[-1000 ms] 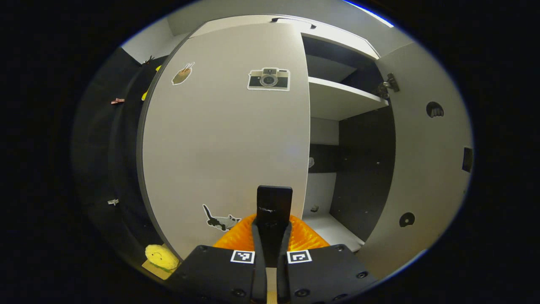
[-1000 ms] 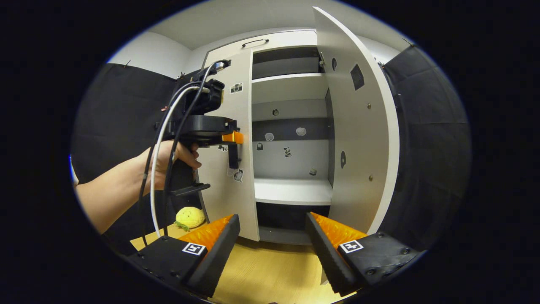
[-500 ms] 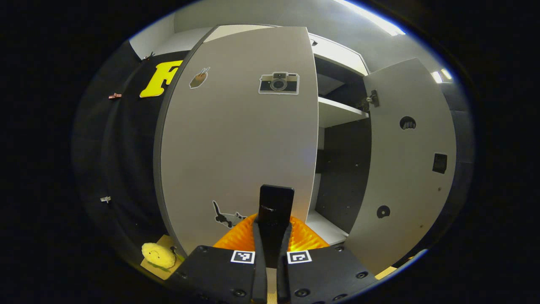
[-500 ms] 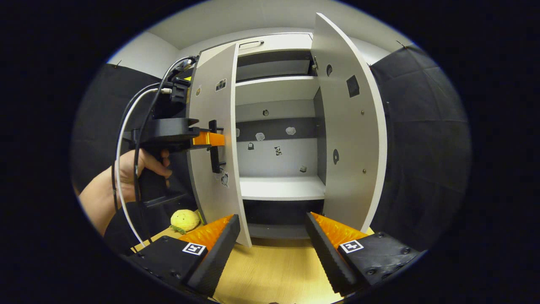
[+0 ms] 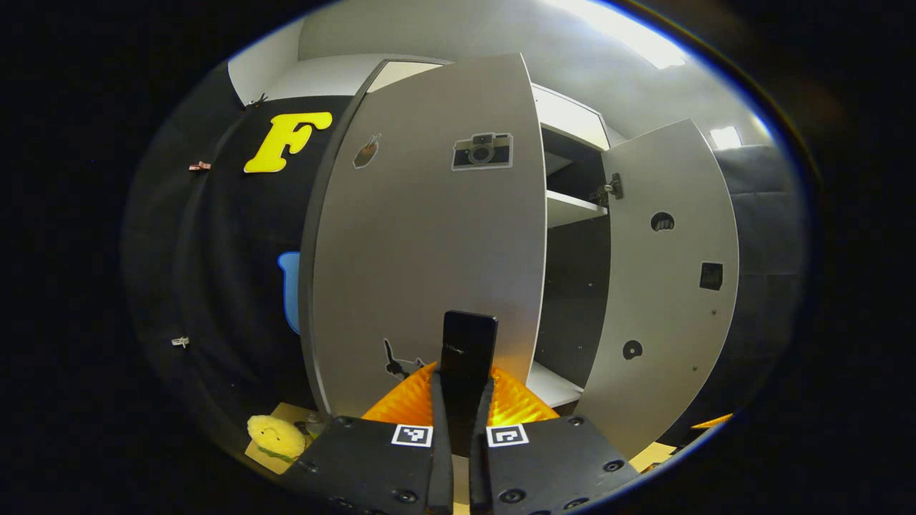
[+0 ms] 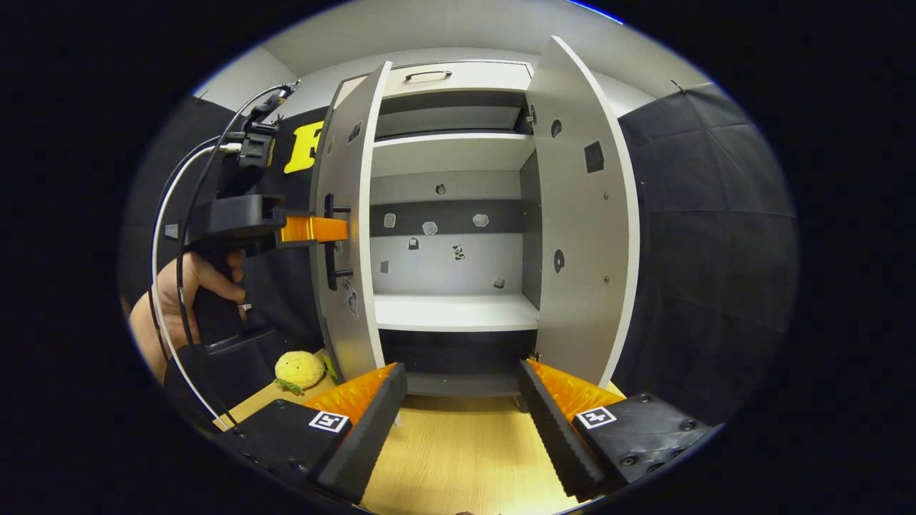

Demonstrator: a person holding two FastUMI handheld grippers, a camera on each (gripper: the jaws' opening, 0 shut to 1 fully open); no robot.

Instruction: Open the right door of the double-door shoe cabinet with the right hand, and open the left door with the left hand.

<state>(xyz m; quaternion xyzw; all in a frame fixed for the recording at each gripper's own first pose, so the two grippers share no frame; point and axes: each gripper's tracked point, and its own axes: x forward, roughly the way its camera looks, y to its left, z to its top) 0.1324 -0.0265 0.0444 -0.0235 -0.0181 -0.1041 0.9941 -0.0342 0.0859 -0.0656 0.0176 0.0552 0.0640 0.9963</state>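
Observation:
The grey double-door shoe cabinet (image 6: 451,315) stands open, with white shelves inside. Its left door (image 5: 429,243) carries a camera sticker and stands swung well out; seen edge-on in the right gripper view, the left door (image 6: 347,236) has a black bar handle (image 6: 330,242). My left gripper (image 5: 464,400) is shut on that handle (image 5: 469,343), and a hand (image 6: 193,279) holds the left gripper (image 6: 315,229) against the handle. The right door (image 6: 583,222) stands wide open. My right gripper (image 6: 461,415) hangs open in front of the cabinet, touching nothing.
A yellow plush toy (image 6: 299,370) lies on the wooden floor (image 6: 458,458) by the left door's foot. Black cloth walls (image 6: 708,250) close in both sides. Small stickers dot the cabinet's back panel (image 6: 444,229).
The left door has swung further outward with my left gripper shut on its handle. The right gripper has stayed open and nearly still.

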